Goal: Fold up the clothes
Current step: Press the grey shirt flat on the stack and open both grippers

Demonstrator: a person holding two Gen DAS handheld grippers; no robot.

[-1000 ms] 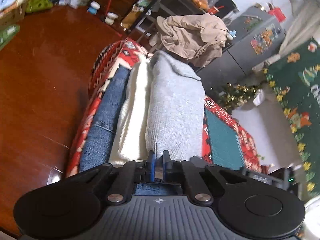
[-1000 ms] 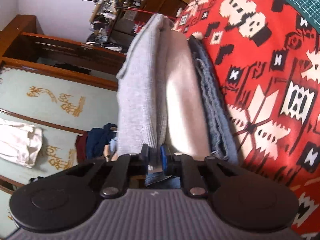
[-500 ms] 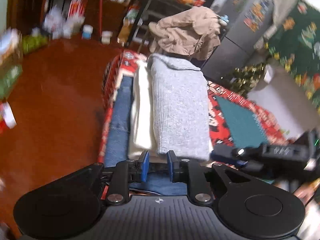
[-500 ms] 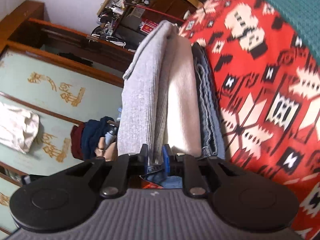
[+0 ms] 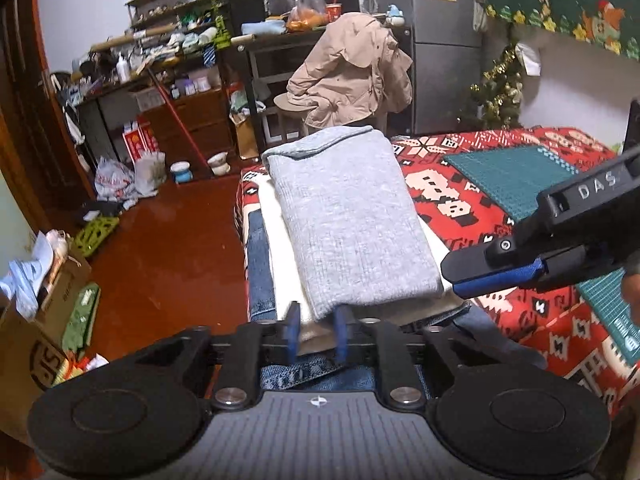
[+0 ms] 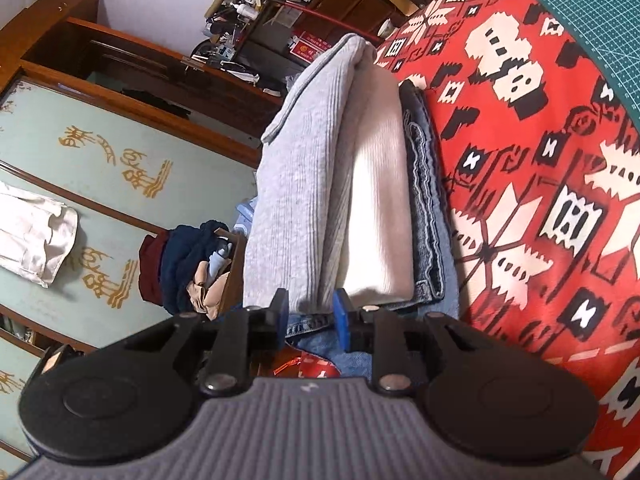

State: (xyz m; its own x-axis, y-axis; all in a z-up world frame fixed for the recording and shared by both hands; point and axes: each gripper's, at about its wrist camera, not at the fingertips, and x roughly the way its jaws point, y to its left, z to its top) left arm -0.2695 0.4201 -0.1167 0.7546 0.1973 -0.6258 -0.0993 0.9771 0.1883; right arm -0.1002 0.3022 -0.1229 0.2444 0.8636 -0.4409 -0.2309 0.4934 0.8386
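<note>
Folded grey sweater (image 5: 352, 220) atop cream garment (image 6: 376, 208), jeans (image 6: 428, 216).

On the surface, the red patterned cloth (image 5: 472, 216) lies bare between the stack of 3 folded clothes (image 5: 352, 232) and the green cutting mat (image 5: 516, 176), though the right gripper (image 5: 476, 276) reaches in just beside the stack's near corner, while left of the stack only open floor (image 5: 168, 256) lies.

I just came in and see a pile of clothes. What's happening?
A person is folding clothes with a hand-held gripper in each hand. A folded grey sweater tops a stack on a cream garment and blue jeans, on a red patterned cloth. The left hand-held gripper is closing at the sweater's near edge; the right hand-held gripper is opening there.
</note>
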